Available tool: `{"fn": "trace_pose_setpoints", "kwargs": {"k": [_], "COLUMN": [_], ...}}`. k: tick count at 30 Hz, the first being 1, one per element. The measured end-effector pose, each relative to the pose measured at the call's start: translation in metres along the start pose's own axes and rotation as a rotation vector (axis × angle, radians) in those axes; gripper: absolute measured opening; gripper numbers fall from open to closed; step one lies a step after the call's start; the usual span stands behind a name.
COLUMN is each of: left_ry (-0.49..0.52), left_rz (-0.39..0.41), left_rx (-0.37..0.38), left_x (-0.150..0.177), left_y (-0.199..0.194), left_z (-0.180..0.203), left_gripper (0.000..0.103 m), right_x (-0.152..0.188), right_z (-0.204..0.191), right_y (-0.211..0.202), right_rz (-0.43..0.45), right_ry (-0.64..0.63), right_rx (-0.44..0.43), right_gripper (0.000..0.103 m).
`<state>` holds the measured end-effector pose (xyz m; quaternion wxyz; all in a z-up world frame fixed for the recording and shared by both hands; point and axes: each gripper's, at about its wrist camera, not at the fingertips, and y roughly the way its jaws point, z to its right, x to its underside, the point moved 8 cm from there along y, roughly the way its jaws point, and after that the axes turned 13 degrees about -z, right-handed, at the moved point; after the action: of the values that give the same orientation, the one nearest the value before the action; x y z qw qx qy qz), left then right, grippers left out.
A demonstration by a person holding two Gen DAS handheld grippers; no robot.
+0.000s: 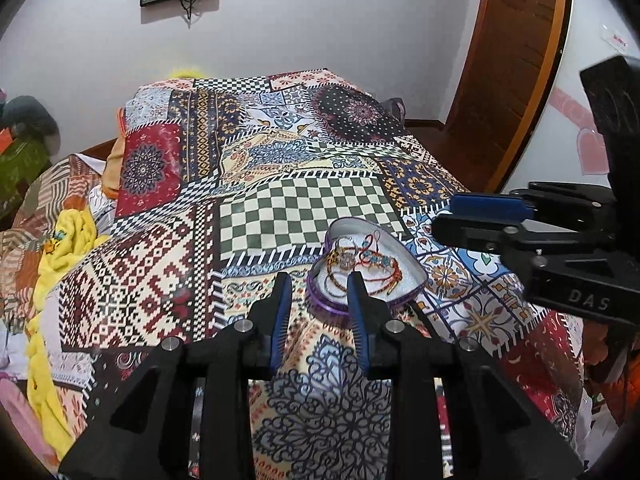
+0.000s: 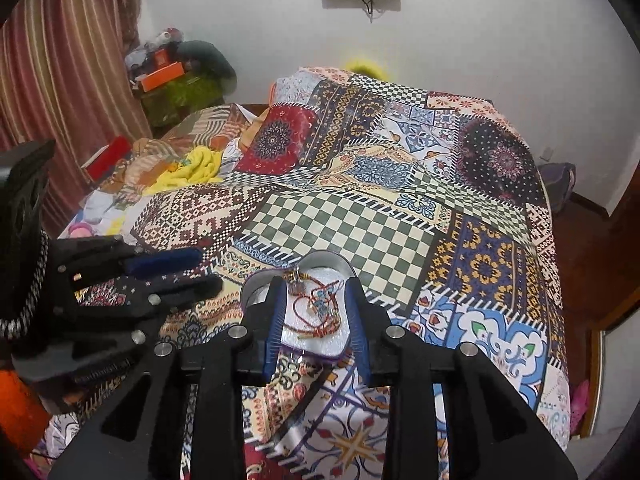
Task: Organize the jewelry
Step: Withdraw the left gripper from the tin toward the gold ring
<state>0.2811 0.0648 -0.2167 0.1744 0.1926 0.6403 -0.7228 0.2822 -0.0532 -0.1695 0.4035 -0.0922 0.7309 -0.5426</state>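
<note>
Nearest each camera, the left tongs and right tongs stand parted and hold nothing. Just beyond their tips, a heart-shaped purple tin sits on the patchwork bedspread, holding tangled red beaded bracelets. Farther off, a yellow cloth lies crumpled.

Evenly and softly lit, slightly dim, with no hard shadows. Strong fisheye bending at the edges, black vignette in the corners. Faint glare on the white wall. Mild softness overall, colours saturated, near parts slightly blurred.
</note>
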Motion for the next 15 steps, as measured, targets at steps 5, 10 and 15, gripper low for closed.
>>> {"fn": "trace_pose_setpoints", "kwargs": {"k": [5,10,15], "left_ry": [0.009,0.034,0.067], "left_rz": [-0.040,-0.094,-0.147], "left_rx": [0.016,0.047,0.066], "left_x": [0.014,0.031,0.043], "left_y": [0.003,0.016,0.033], "left_z": [0.006,0.022,0.039], "left_gripper": [0.028,0.028,0.028], "right_x": [0.012,0.031,0.047], "right_z": [0.003,0.008,0.013], "right_y": [-0.006,-0.003,0.000], "right_rz": [-0.003,-0.033,-0.062], "right_ry": [0.013,0.024,0.041], "right_rx": [0.016,0.028,0.026], "right_gripper": [0.028,0.028,0.028]}}
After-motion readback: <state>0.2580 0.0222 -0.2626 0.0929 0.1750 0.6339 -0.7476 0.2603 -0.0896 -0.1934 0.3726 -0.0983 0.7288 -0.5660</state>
